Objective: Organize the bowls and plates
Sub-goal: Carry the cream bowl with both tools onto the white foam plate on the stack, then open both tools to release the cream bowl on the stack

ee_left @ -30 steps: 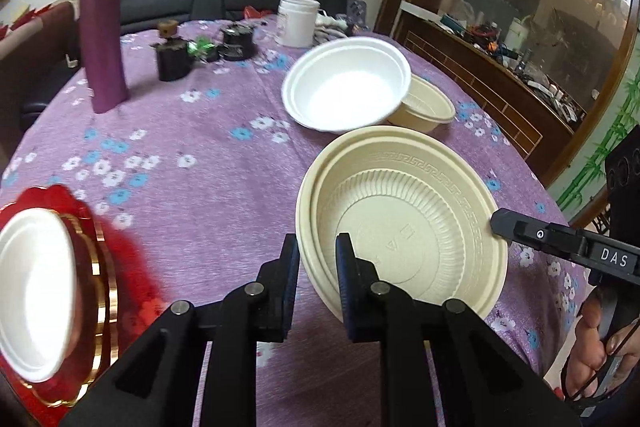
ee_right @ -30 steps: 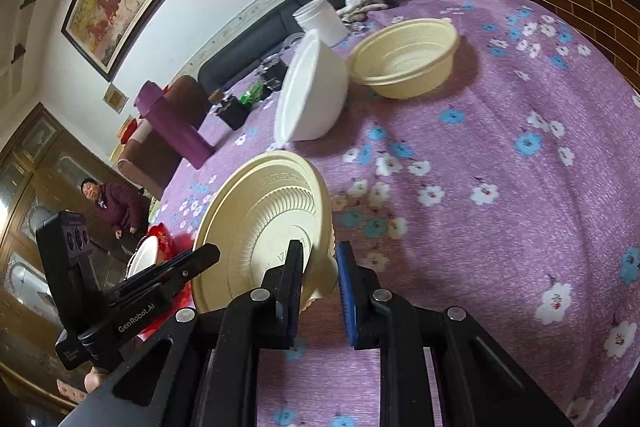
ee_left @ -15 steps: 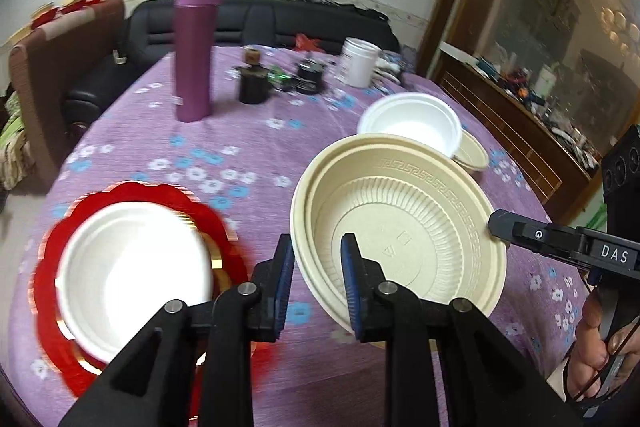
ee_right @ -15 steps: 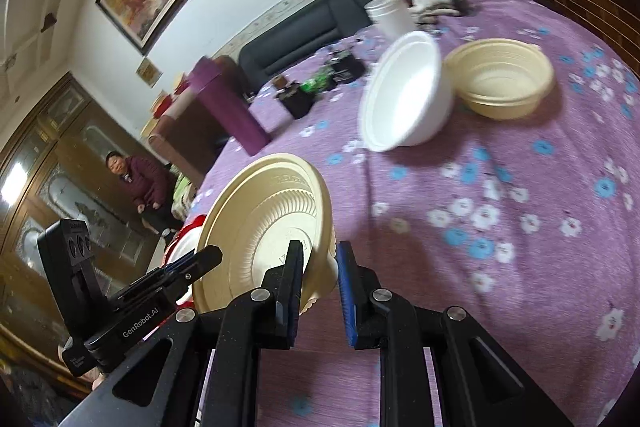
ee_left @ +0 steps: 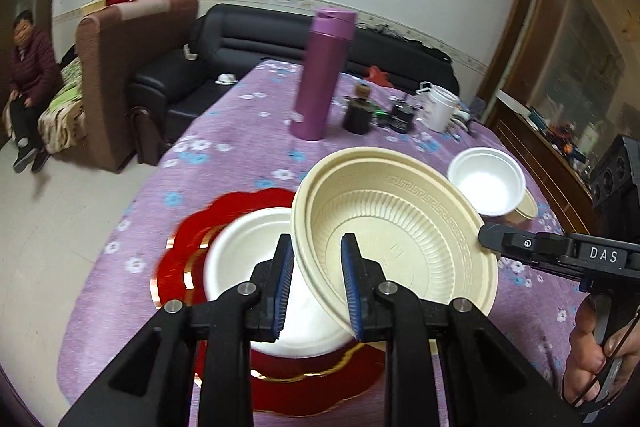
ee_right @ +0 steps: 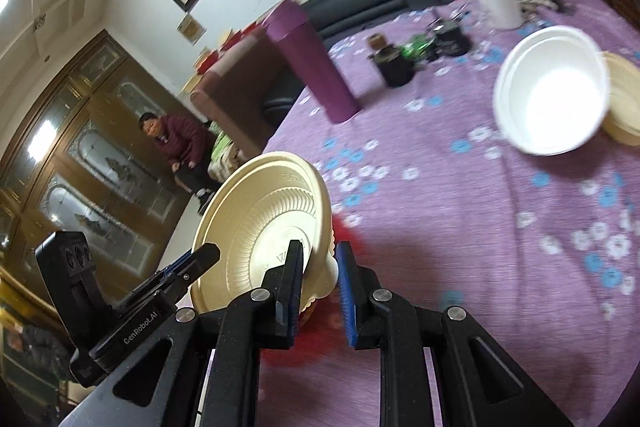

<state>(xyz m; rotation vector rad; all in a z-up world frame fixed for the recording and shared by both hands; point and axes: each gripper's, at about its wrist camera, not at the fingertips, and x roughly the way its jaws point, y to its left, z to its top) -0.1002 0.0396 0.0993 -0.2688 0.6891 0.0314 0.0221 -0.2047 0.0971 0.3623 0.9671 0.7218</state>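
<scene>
A cream ribbed plastic plate [ee_left: 404, 227] is held in the air between both grippers. My left gripper [ee_left: 316, 279] is shut on its near rim. My right gripper [ee_right: 318, 279] is shut on the opposite rim of the same plate [ee_right: 260, 227]; its fingers [ee_left: 520, 247] show at the right of the left wrist view. Below the cream plate lies a white plate [ee_left: 248, 259] on a red gold-edged platter [ee_left: 188, 247]. A white bowl [ee_left: 486, 187] leans against a cream bowl [ee_left: 528, 207] at the right; both show in the right wrist view, the white [ee_right: 554, 107] and the cream [ee_right: 624, 99].
On the purple flowered tablecloth [ee_left: 240, 147] stand a tall purple flask [ee_left: 324, 75], a dark jar [ee_left: 358, 111], a small black pot [ee_left: 402, 117] and a white jar [ee_left: 440, 107]. A black sofa [ee_left: 240, 43] stands behind the table. A person [ee_left: 28, 67] sits at the far left.
Both grippers have carried the cream plate to the left, from beside the bowls to above the white plate on the red platter. The bowls have not moved.
</scene>
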